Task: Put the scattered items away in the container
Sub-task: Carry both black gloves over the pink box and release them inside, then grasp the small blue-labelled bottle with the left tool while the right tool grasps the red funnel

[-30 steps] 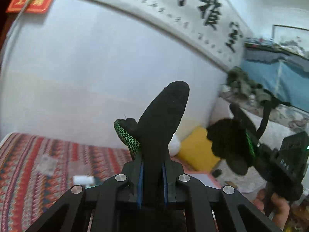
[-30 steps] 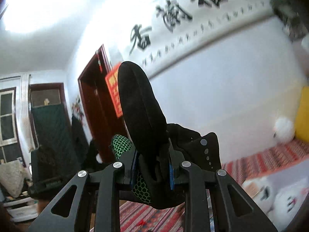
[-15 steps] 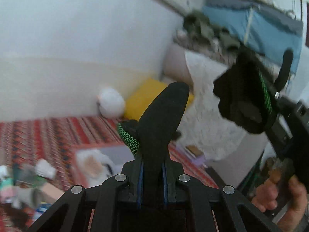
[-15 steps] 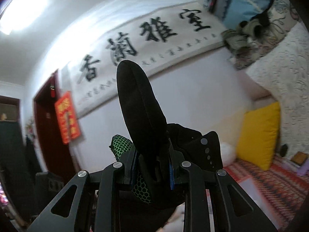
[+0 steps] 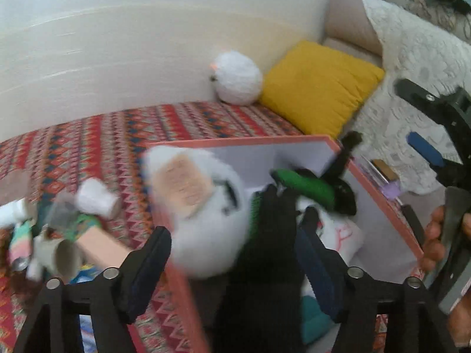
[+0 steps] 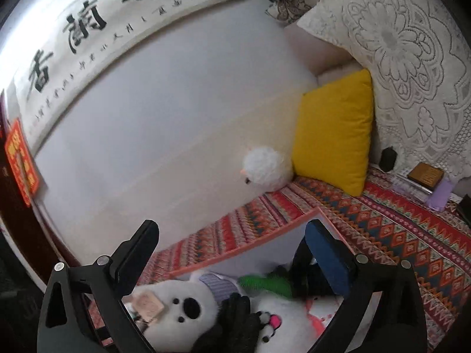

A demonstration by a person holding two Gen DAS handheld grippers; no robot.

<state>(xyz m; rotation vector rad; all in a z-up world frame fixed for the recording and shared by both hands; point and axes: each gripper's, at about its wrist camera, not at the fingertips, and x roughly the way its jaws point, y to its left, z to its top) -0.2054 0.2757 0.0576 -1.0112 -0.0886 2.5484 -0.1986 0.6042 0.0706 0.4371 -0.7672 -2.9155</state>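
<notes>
Left wrist view: both grippers gape empty – left gripper (image 5: pixel 235 250), right gripper (image 6: pixel 232 253) – above the coral-rimmed box (image 5: pixel 391 209), where black-and-green gloves (image 5: pixel 312 185) lie among white plush toys (image 6: pixel 182 306)

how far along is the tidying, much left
Partly done: a white plush toy and a black-and-green glove lie in the pink-rimmed box. The left gripper and right gripper are open, holding nothing. Left: the tubes and small items on the patterned blanket.
</notes>
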